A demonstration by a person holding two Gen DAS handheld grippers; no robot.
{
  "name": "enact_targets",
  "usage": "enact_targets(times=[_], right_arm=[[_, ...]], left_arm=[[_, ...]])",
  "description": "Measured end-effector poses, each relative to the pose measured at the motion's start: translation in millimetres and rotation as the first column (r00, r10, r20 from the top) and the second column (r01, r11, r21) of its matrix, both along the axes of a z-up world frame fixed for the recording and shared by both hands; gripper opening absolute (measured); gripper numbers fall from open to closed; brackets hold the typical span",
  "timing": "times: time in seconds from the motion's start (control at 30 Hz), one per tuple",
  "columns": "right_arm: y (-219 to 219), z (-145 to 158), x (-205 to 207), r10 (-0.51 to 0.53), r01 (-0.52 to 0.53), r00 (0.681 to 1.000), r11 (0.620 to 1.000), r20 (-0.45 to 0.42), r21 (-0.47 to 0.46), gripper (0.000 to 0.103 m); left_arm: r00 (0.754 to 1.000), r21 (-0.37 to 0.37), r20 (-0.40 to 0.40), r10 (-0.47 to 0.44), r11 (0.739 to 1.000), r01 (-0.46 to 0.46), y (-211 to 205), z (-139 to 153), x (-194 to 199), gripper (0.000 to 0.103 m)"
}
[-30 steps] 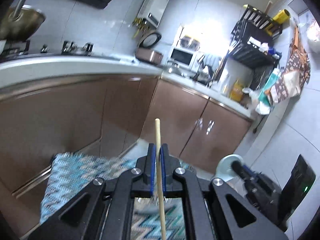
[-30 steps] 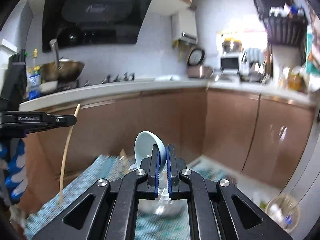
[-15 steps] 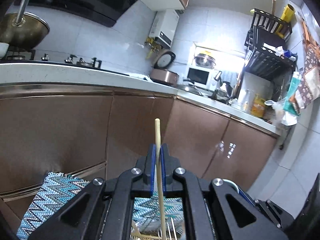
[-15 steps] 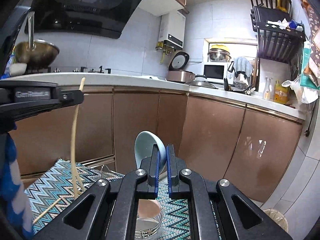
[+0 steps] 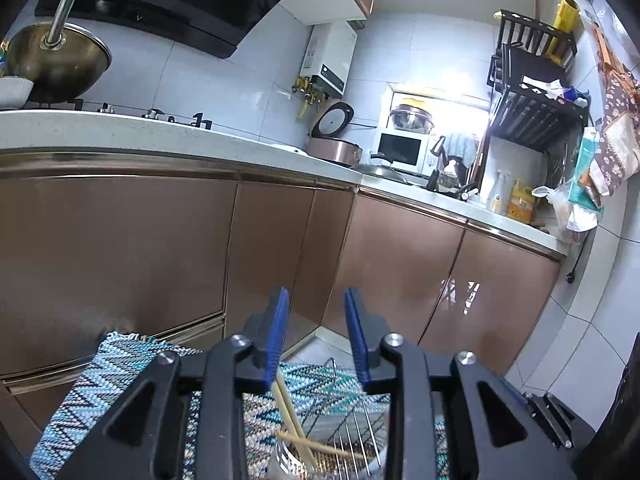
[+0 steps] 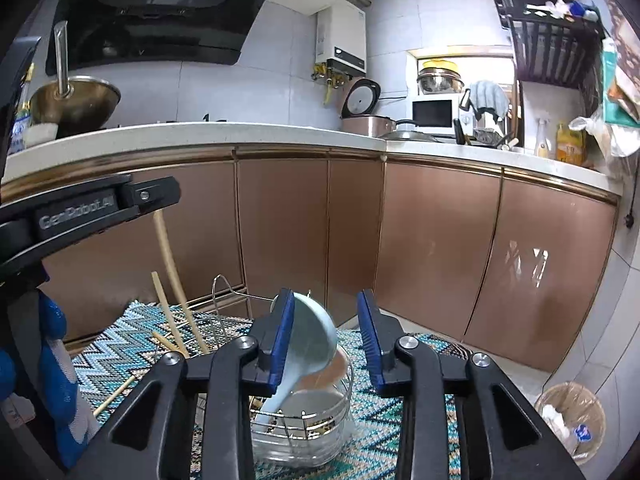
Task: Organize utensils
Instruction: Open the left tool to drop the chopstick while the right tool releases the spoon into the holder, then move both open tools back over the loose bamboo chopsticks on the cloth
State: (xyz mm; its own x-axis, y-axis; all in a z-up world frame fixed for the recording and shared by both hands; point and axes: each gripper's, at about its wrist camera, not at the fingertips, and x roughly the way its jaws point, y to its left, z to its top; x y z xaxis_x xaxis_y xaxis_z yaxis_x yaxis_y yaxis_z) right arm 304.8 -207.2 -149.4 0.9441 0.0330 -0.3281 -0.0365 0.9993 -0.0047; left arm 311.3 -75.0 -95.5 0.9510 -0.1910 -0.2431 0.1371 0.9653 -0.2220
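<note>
Copper-brown cabinet doors (image 5: pixel 400 264) fill the background behind both tools, under a pale stone counter (image 6: pixel 208 136) carrying a brass-coloured wok (image 5: pixel 56 64). The left gripper (image 5: pixel 316 340) has just been opening; its blue pads stand apart, and the pale wooden chopsticks (image 5: pixel 294 420) lean free in the wire utensil rack (image 5: pixel 348 436) below. The right gripper (image 6: pixel 326 340) has likewise just been opening, the light-blue ceramic spoon (image 6: pixel 310 340) tipping loose against its left pad over stacked bowls (image 6: pixel 320 404). Only the right view shows a wastebasket (image 6: pixel 572 416) on the floor tiles and the zigzag blue woven mat (image 6: pixel 128 344) spreading wide.
</note>
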Motion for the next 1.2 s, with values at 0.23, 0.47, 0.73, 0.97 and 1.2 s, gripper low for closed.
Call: enact_targets(times=[0.23, 0.47, 0.73, 0.97, 1.2], right_arm=[[-3.4, 20.5, -38.1, -0.023, 0.022, 1.0, 0.999, 0.021, 0.031, 0.048], [-5.4, 41.6, -91.4, -0.028, 0.026, 0.999, 0.999, 0.025, 0.046, 0.052], [-9.9, 45.3, -143.9, -0.006, 0.006, 1.0, 0.995, -0.004, 0.099, 0.054], [-10.2, 50.3, -177.1, 0.041, -0.04, 0.999, 0.989, -0.004, 0.141, 0.054], [2.6, 48.8, -199.4, 0.107, -0.103, 0.994, 0.979, -0.014, 0.173, 0.054]], left_arm=[[1.0, 0.021, -0.002, 0.018, 1.0, -0.018, 12.3, 21.4, -43.3, 0.048], [0.999, 0.078, -0.03, 0.024, 0.997, -0.022, 25.1, 32.7, -95.8, 0.052], [0.996, 0.11, -0.069, 0.063, 0.992, -0.055, 60.8, 31.8, -154.6, 0.052], [0.989, 0.116, -0.106, 0.106, 0.989, -0.094, 103.0, 36.8, -198.0, 0.052], [0.982, 0.108, -0.146, 0.116, 0.989, -0.101, 126.8, 37.2, -234.8, 0.052]])
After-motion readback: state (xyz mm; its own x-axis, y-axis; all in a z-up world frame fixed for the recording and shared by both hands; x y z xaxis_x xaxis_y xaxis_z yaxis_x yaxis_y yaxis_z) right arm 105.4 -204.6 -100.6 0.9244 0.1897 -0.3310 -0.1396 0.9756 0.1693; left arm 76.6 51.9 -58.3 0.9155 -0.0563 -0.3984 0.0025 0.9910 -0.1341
